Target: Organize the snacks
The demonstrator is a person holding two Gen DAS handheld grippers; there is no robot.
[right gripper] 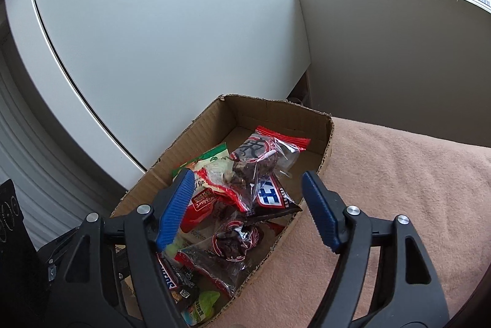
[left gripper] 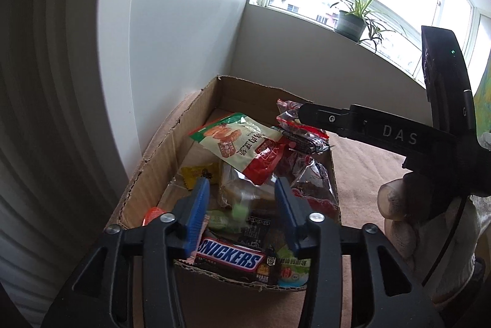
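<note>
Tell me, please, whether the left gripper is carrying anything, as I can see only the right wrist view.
Observer: No. The left gripper is open and empty above the near end of the cardboard box.
Operator: Thank you. Is anything lying by the box's left wall?
Observer: Yes, a small yellow packet lies on the floor of the box near that wall.
Operator: How does my right gripper look from outside?
Observer: The right gripper reaches in from the right, and its tip is over the box's far right part, beside a red-edged clear packet.
</note>
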